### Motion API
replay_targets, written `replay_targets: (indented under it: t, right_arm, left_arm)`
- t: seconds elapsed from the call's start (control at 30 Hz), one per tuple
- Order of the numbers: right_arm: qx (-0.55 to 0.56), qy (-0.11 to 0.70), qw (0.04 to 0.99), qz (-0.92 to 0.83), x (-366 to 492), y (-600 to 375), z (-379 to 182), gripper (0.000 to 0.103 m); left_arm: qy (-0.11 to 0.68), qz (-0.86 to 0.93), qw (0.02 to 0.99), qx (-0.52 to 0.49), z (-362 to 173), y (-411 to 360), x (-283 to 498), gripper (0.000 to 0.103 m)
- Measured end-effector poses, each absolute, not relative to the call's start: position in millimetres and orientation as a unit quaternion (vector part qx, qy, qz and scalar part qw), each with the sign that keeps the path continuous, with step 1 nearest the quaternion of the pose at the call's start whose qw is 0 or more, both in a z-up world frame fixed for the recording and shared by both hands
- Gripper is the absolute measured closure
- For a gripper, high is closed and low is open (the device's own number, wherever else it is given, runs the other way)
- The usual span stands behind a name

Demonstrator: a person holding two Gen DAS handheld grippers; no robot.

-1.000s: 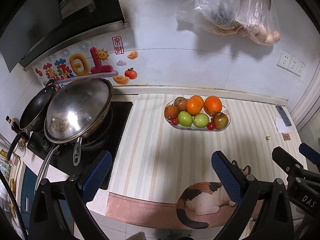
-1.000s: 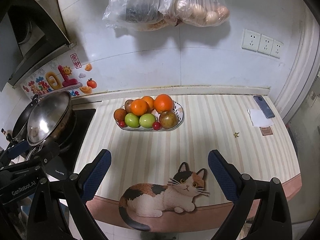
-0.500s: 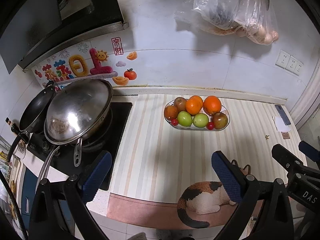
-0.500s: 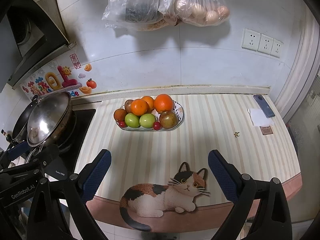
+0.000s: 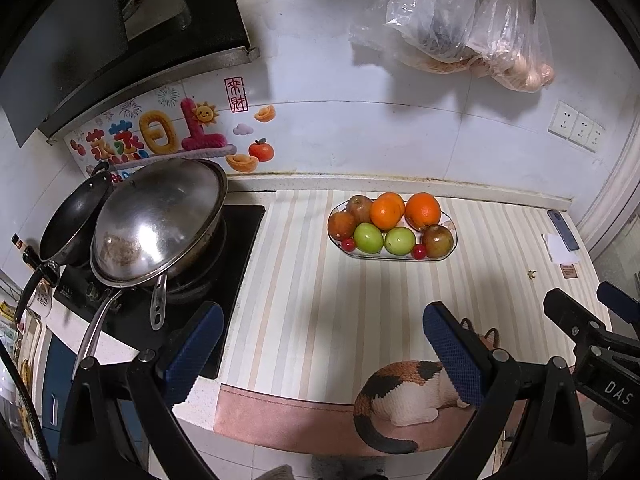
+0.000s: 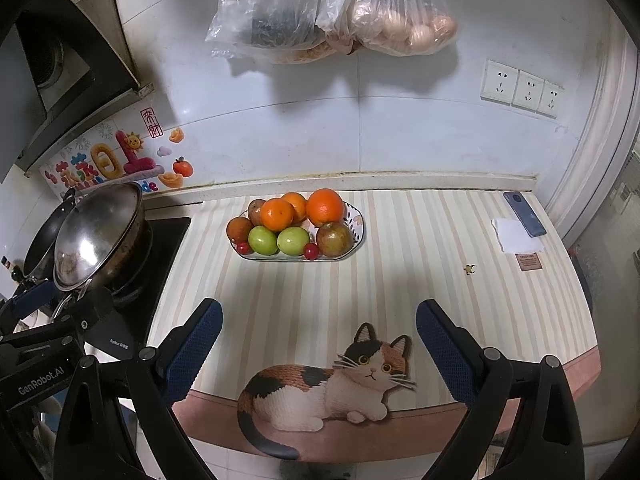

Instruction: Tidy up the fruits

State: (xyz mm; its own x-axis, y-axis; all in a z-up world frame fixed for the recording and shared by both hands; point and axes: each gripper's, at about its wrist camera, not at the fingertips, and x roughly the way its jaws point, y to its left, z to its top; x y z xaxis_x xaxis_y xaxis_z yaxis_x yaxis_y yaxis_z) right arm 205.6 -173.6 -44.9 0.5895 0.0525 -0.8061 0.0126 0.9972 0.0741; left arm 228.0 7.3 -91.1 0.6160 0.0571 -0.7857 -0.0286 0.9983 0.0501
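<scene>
A glass plate (image 5: 451,227) (image 6: 358,222) at the back of the striped counter is piled with fruit: oranges (image 5: 423,211) (image 6: 325,207), two green fruits (image 5: 368,238) (image 6: 263,240), brownish fruits (image 5: 437,241) (image 6: 334,239) and small red ones (image 5: 419,251) (image 6: 311,251). My left gripper (image 5: 322,344) hangs open over the counter's front edge, well short of the plate, with nothing between its fingers. My right gripper (image 6: 318,340) is also open and empty, above the cat picture (image 6: 332,380) on the mat. The right gripper also shows in the left wrist view at the far right (image 5: 592,320).
A steel wok (image 5: 160,220) and a black pan (image 5: 74,216) sit on the stove at the left. A phone (image 6: 524,213), white paper (image 6: 516,236) and a small card (image 6: 528,261) lie at the counter's right end. Plastic bags (image 6: 332,8) hang on the wall above.
Almost nothing differs: both grippers stay open in the same place, with only a very slight drift of the views. The fruit has not moved.
</scene>
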Motion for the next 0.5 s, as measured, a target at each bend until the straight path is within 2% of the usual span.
replay_targets:
  t: [0.5]
  right_arm:
    - [0.028,0.458,0.889,0.021,197,-173,-43,0.003]
  left_arm:
    - [0.438,0.021,0.899,0.011,-88,2,216,0.001]
